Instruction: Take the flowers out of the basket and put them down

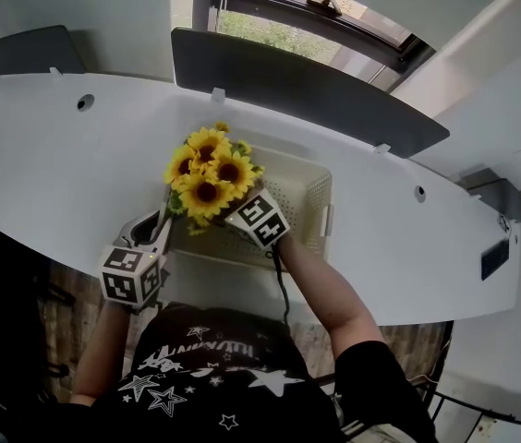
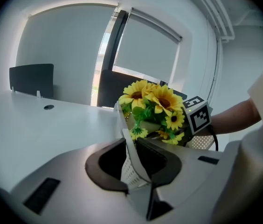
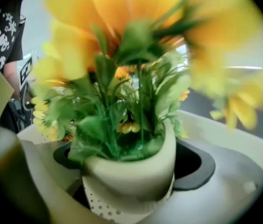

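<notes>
Right gripper view: sunflowers (image 3: 108, 13) in cream pot (image 3: 136, 169), perforated basket (image 3: 95, 205) just below

Bare white desk (image 1: 57, 155) left of the basket (image 1: 321, 201); dark divider panel (image 1: 307, 90) behind

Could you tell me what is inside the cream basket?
Sunflowers in a pot, gripped by the right claw, at the left end of the basket; the rest looks bare. Blooms cover the floor beneath the pot.
</notes>
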`<state>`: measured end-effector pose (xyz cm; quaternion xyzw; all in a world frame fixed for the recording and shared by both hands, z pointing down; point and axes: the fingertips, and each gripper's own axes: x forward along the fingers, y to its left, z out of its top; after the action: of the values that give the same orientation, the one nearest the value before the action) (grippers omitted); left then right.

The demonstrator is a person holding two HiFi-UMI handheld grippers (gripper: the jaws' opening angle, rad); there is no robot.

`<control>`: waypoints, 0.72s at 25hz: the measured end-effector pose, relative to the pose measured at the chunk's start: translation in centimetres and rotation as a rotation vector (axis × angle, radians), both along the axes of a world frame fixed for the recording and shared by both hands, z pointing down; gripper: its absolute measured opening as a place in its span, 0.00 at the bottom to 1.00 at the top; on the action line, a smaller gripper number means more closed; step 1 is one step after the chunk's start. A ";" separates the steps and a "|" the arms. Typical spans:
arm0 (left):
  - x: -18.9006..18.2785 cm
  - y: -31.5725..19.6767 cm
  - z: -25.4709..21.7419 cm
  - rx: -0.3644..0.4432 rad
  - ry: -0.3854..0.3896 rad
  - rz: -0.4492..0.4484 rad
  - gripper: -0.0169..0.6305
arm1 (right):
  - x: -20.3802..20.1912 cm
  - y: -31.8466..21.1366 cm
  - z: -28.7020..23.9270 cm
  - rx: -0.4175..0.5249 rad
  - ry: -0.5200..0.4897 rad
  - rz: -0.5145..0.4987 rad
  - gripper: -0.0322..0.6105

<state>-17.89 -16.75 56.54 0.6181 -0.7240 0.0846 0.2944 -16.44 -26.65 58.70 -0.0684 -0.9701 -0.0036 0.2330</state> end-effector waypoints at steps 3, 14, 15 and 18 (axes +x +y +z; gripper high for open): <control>0.3 0.1 -0.1 0.003 -0.004 0.020 0.14 | 0.4 -0.5 -1.4 0.011 -0.023 0.023 0.90; 0.6 -0.1 -0.3 0.017 0.009 0.062 0.15 | 1.0 -0.4 -1.6 0.017 -0.004 0.101 0.87; 0.5 -0.1 -0.3 0.019 0.012 0.064 0.15 | 1.0 -0.4 -1.7 0.019 -0.007 0.105 0.87; 0.5 -0.1 -0.2 0.021 0.018 0.072 0.15 | 1.3 -1.1 -1.9 -0.001 -0.032 0.145 0.87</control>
<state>-17.44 -16.85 56.29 0.6477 -0.6993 0.0821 0.2912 -15.16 -27.72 56.84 0.0020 -0.9760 0.0127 0.2172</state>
